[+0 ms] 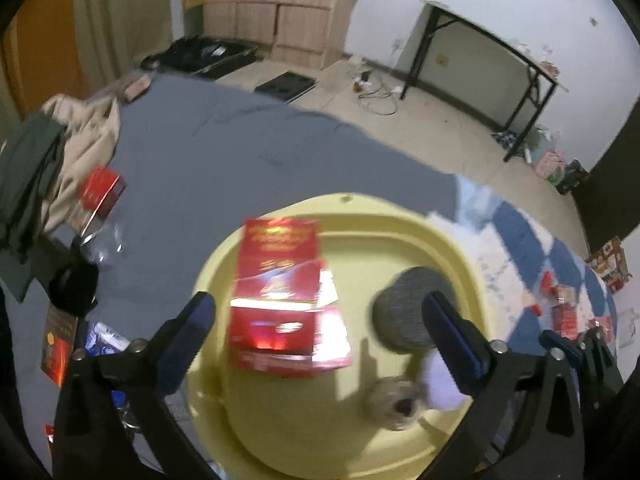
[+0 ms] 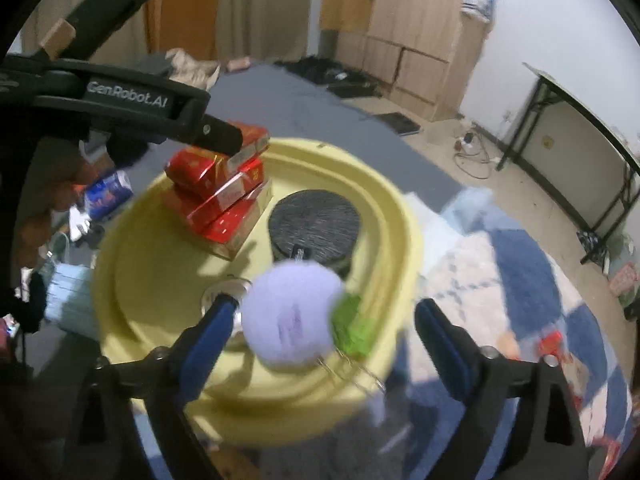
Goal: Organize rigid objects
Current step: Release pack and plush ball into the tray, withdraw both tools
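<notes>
At the bottom of the right wrist view the right gripper [image 2: 324, 334] was seen spread wide, nothing pinched. A lilac ball [image 2: 291, 314] with a green tag [image 2: 352, 326] was blurred between its fingers, above the near rim of the yellow tub [image 2: 404, 240]; whether it touched anything could not be told. The left gripper [image 1: 318, 320] was likewise spread, empty, low in the left wrist view over the same tub. Beyond it, at mid-frame, a stack of red boxes [image 1: 284, 300] stood skewed inside the tub, a dark round pad [image 1: 412, 312] just right of it. Farther off, at the left edge, another red box [image 1: 100, 196] was left on the grey sheet [image 1: 248, 152].

The ball, being close to the rim, could bounce or roll out onto the bedding. The skewed stack could be toppled if it were clipped by a finger during retreat.
</notes>
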### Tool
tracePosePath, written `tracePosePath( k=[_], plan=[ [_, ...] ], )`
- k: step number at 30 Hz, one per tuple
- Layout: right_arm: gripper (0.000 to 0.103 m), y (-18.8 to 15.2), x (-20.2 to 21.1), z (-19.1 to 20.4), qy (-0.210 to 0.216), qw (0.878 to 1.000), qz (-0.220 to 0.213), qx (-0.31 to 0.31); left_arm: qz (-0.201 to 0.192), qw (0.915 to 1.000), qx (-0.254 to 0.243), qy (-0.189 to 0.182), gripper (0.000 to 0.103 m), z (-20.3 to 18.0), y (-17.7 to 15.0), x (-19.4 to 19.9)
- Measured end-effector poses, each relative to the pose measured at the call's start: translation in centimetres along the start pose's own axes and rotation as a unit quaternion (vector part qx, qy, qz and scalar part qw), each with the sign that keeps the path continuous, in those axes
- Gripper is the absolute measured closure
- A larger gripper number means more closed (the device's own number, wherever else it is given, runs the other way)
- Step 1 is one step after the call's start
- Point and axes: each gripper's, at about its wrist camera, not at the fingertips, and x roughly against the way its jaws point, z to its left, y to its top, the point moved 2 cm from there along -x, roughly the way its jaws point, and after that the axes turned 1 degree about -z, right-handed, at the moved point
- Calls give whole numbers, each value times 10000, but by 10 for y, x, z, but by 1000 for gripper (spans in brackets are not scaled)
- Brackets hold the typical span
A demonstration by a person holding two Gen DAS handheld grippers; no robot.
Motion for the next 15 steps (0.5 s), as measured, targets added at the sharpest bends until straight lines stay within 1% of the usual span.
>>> tracePosePath(
  k=[1,2,4,6,8,9,11,12,14,15],
  plan=[
    [0,-5,12,-8,-8,9998,-119,-156,-12,10000,-74,-12,0,-8,2,3],
    [0,-11,22,-18,-54,9993,-205,-308,-41,9999,-167,4,0,-16,4,6],
    [0,-21,38,-34,-135,9987,-212,-453,-98,9993,-348,4,0,-34,7,13],
    [0,-31,57,-49,-251,9975,-278,-600,-172,9981,-534,-234,0,-55,7,22],
    [0,-46,83,-71,-421,9942,-439,-884,-211,9959,-791,-395,0,-79,3,30],
    [0,-59,99,-89,-543,9909,-487,-1133,-205,9945,-938,-407,0,-92,1,33],
    [0,-81,121,-115,-776,9855,-449,-1441,-188,9907,-1267,-452,0,-119,-6,35],
    [0,-91,131,-128,-937,9828,-415,-1537,-182,9893,-1357,-514,0,-130,-10,34],
    [0,-118,154,-156,-1374,9760,-303,-1660,-59,9879,-1422,-611,0,-151,-18,29],
    [0,-127,161,-165,-1504,9735,-255,-1705,52,9864,-1485,-698,0,-164,-24,25]
  ],
)
